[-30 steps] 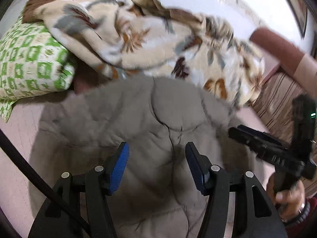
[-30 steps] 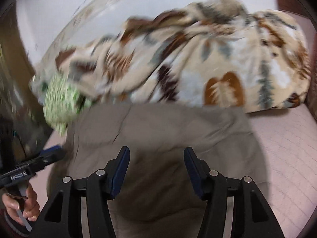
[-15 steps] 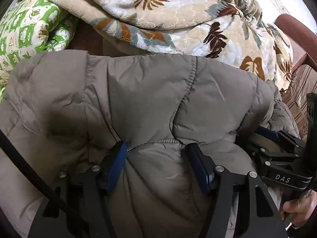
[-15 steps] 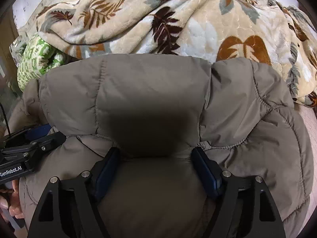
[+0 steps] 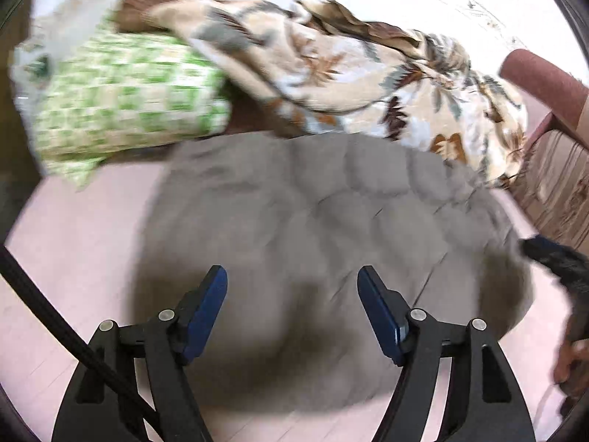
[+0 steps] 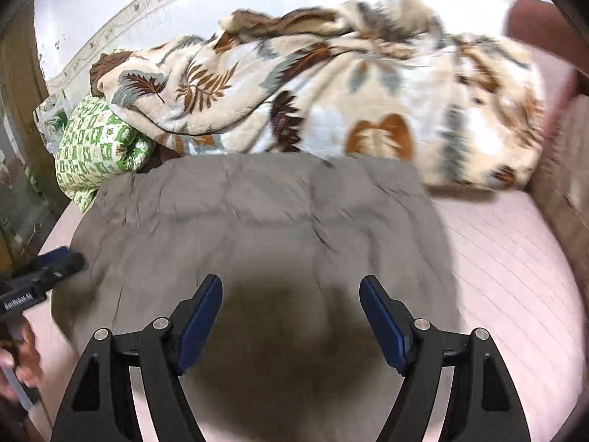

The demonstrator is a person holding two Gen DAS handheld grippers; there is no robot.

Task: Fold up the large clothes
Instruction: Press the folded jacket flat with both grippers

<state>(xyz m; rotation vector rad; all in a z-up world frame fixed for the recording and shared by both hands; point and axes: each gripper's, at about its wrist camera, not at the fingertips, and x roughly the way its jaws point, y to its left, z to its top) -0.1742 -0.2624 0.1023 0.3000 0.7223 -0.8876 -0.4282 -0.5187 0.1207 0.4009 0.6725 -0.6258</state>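
A grey-brown quilted puffer jacket (image 5: 331,228) lies folded in a compact bundle on the pink bed sheet; it also shows in the right wrist view (image 6: 257,228). My left gripper (image 5: 292,309) is open and empty, raised above the jacket's near edge. My right gripper (image 6: 291,316) is open and empty, also raised above the jacket. Each gripper shows at the other view's side: the right one (image 5: 552,258) at the jacket's right edge, the left one (image 6: 36,280) at its left edge. Both views are motion-blurred.
A leaf-patterned beige blanket (image 5: 368,84) is heaped behind the jacket, also in the right wrist view (image 6: 349,95). A green-and-white pillow (image 5: 125,99) lies at the back left. A brown headboard (image 5: 545,84) and striped bed side stand at the right. Pink sheet (image 6: 508,258) surrounds the jacket.
Half a second ago both grippers were pressed down into the jacket. Both have now lifted up and back, open and empty, and the jacket stays on the bed.
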